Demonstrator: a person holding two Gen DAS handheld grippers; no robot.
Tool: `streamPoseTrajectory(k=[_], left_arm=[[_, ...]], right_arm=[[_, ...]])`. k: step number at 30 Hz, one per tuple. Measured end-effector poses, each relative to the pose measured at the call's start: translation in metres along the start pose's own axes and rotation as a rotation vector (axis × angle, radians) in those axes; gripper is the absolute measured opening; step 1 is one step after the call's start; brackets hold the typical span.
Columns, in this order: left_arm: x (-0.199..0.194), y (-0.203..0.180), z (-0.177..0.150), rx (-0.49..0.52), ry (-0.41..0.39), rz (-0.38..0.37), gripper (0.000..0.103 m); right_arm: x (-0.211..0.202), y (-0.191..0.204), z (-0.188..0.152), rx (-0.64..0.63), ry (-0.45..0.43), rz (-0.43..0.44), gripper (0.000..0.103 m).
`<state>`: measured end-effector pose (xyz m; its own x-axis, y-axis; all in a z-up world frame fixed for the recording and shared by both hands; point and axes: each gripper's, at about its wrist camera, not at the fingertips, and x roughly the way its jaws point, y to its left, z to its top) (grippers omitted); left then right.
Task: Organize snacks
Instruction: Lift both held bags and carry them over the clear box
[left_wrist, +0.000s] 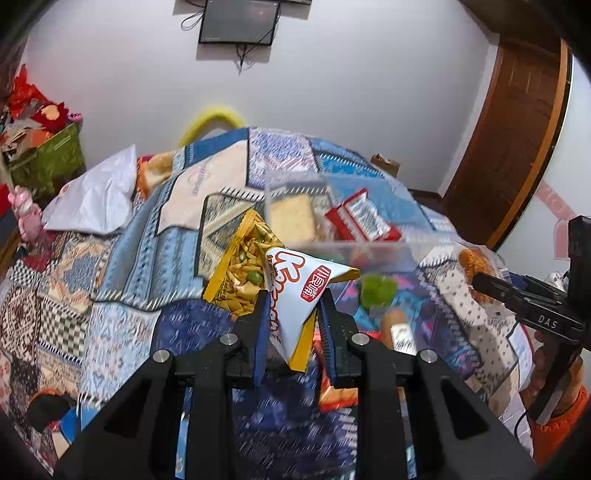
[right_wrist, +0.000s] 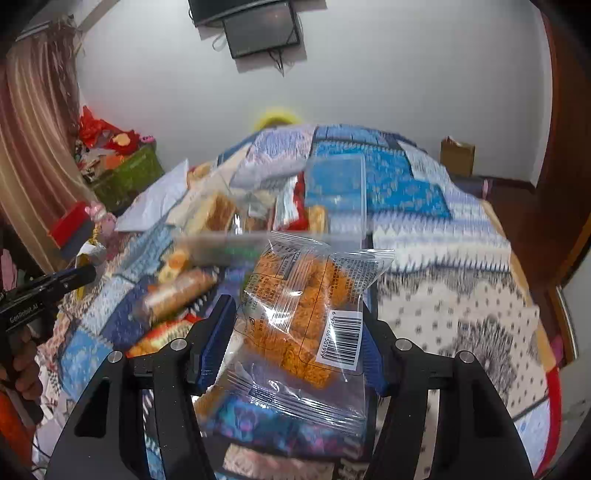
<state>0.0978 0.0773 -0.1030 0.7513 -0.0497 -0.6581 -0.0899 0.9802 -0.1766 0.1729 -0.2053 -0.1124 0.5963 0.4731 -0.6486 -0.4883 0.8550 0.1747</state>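
1. The left gripper (left_wrist: 291, 314) is clamping its blue pads tight on a white-and-yellow foil bag of mixed crackers and green peas (left_wrist: 273, 284), pinching only its lower corner, so the bag is hanging clear of the patchwork blue quilt (left_wrist: 122, 258).
2. The right gripper (right_wrist: 295, 325) is holding a clear plastic packet of orange crispy noodle cakes (right_wrist: 306, 306) across its middle, jaws about half spread and pressing on both sides of the wrapper.
3. Just beyond and below both grippers, loose snacks are lying on the quilt: a green wrapped sweet (left_wrist: 376, 291), a brown roll-shaped snack (right_wrist: 181, 291) and an orange packet (left_wrist: 338, 395).
4. Farther ahead of both grippers, a clear plastic storage box (left_wrist: 369, 244) is sitting on the quilt, already holding a red-and-silver wrapper (left_wrist: 362, 218) and pale cakes.
5. Judged risks: the corner pinch could let the heavy foil bag swing or slip free; the slick wrapper could slide out, or a harder squeeze could crush the brittle cakes; carrying both at once could bring the grippers together over the box, and the box could tip on the soft bedding.
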Motion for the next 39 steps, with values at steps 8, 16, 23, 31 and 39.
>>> streamPoseTrajectory(k=[8,16,23,31,39], left_arm=[[0.011,-0.015,0.04,0.037,-0.05,-0.009,0.024],[0.044,-0.031,0.07,0.061,-0.057,-0.031,0.024],[0.088,-0.047,0.082,0.067,-0.023,-0.062,0.024],[0.136,-0.058,0.083,0.062,0.048,-0.08,0.024],[0.162,-0.074,0.08,0.113,0.067,-0.069,0.024]], right_arm=[[0.004,-0.001,0.04,-0.016,-0.083,0.004,0.058],[0.028,-0.005,0.062,-0.015,-0.104,0.01,0.058],[0.057,-0.013,0.07,-0.024,-0.079,-0.004,0.058],[0.088,-0.024,0.074,-0.045,-0.027,-0.025,0.058],[0.106,-0.027,0.074,-0.065,0.006,-0.023,0.058]])
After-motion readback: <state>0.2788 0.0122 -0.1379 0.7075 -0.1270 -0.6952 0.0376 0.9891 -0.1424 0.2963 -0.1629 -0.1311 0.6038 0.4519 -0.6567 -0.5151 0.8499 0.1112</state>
